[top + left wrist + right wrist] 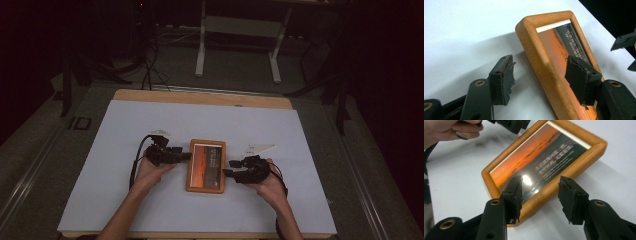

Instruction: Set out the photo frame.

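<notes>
A big white table [150, 210] holds everything. In the middle of it lies a picture frame [205, 166], flat on its back, with a wooden edge and an orange sunset picture inside (there is small writing on the dark part, too tiny to read).

The left gripper [184, 156] sits at the frame's left side. Its jaws are apart, one on each side of the wooden edge, and they do not squeeze it.

The right gripper [228, 168] sits at the frame's right side. Its jaws are apart too, one over the glass and one outside the wood, not pressing.
</notes>
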Motion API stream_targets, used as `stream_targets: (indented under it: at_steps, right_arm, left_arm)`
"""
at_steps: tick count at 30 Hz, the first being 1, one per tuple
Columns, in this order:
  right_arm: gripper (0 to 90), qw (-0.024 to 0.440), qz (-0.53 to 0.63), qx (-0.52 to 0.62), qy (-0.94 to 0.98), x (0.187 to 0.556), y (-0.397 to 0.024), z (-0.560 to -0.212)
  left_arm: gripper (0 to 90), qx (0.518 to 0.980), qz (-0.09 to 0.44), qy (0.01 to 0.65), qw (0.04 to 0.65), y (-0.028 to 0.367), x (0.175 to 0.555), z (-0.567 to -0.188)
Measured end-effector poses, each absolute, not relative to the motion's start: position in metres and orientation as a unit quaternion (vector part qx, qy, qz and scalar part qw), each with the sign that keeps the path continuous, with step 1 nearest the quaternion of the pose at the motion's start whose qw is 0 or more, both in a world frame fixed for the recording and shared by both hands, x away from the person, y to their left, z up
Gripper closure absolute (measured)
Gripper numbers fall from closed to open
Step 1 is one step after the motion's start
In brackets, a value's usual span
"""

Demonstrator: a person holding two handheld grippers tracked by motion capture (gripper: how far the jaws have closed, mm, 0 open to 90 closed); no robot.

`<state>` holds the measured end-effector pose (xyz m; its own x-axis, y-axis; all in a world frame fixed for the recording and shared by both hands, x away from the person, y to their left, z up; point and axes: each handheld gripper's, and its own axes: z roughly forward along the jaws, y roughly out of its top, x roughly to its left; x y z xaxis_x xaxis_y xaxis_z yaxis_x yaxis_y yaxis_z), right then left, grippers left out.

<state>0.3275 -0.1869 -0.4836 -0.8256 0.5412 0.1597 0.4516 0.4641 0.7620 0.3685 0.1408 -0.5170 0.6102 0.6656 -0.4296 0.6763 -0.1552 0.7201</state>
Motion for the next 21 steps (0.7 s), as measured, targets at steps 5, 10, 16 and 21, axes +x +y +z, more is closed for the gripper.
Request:
stream_targets:
  at_steps: [5, 10, 16, 21]
  right_arm:
    - [51.9, 0.069, 0.436, 0.297, 0.847, 0.328, -0.189, -0.481]
    - [50.8, 0.087, 0.441, 0.309, 0.838, 0.329, -0.190, -0.479]
    - [51.7, 0.118, 0.439, 0.319, 0.832, 0.329, -0.190, -0.474]
    - [54.4, 0.158, 0.428, 0.327, 0.827, 0.329, -0.188, -0.471]
  left_arm:
    - [39.9, 0.770, 0.028, 0.432, 0.468, 0.137, 0.363, -0.511]
    - [40.1, 0.779, 0.057, 0.421, 0.462, 0.132, 0.356, -0.507]
    - [40.6, 0.784, 0.066, 0.412, 0.460, 0.128, 0.350, -0.504]
    - [40.7, 0.783, 0.067, 0.410, 0.464, 0.128, 0.349, -0.502]
